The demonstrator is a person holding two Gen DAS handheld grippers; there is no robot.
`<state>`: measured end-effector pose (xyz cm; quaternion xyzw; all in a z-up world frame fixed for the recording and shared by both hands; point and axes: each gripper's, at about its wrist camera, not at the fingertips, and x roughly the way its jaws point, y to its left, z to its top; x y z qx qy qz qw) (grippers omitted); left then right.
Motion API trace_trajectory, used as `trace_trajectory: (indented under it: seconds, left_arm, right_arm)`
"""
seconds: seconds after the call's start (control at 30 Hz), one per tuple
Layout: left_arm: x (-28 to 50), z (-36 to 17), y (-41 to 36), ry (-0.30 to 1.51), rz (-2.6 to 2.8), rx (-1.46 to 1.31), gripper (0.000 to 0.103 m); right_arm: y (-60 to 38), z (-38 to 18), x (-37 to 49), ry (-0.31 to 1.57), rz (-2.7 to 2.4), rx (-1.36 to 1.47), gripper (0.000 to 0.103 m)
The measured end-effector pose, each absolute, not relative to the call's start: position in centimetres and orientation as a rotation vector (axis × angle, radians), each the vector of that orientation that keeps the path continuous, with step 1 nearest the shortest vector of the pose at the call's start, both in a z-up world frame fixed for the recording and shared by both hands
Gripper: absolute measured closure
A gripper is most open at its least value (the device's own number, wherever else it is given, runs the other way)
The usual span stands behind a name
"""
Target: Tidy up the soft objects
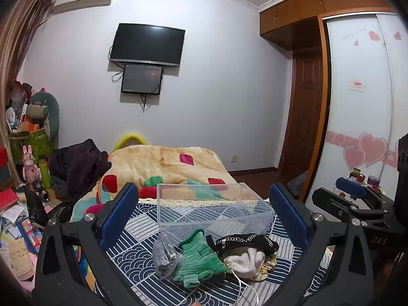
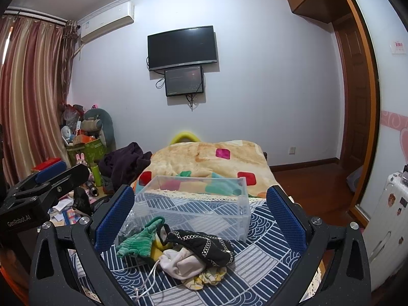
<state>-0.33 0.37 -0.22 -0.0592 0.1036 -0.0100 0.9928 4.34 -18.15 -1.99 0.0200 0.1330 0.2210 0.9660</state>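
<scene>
1. On my far left, past the edge of the patterned cloth [image 1: 142, 252] that covers the surface, is floor clutter that is no part of this job; I leave it alone.
2. My left tool [image 1: 204, 204] hangs above the near end of the cloth with its two blue pads spread wide and nothing between them.
3. Under it, leftmost in the pile, lies one clear plastic bag [image 1: 165, 257] with something dark inside; I cannot tell what.
4. Just beside it, touching, is one green knitted piece [image 1: 197, 261], crumpled.
5. Next comes one black piece with a chain trim [image 1: 246, 241], draped over one white drawstring pouch [image 1: 244, 261], whose cord trails toward me. A yellow floral scrap [image 2: 204, 279] peeks from underneath; I count it as one, though more may be hidden.
6. Behind the pile stands one clear plastic bin [image 1: 211, 209], close to the soft things and, as far as I can see, holding nothing.
7. My right tool [image 2: 200, 214] hovers over the same pile, its pads equally wide apart and holding nothing.
8. I judge this to be the start: no item is in the bin yet. The next move calls for lowering one tool onto a single piece, probably the green one at the pile's edge, pinching enough fabric that it lifts free without dragging its neighbours, then carrying it over the bin's near wall.
</scene>
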Motion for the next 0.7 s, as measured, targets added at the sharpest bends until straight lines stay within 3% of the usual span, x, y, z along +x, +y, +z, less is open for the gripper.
trace_trajectory:
  seconds: [0.7]
  left_arm:
    - [-0.29, -0.3, 0.31, 0.21, -0.021, -0.119, 0.0]
  right_arm:
    - [-18.47, -1.92, 4.33, 0.267, 0.448, 0.058, 0.0]
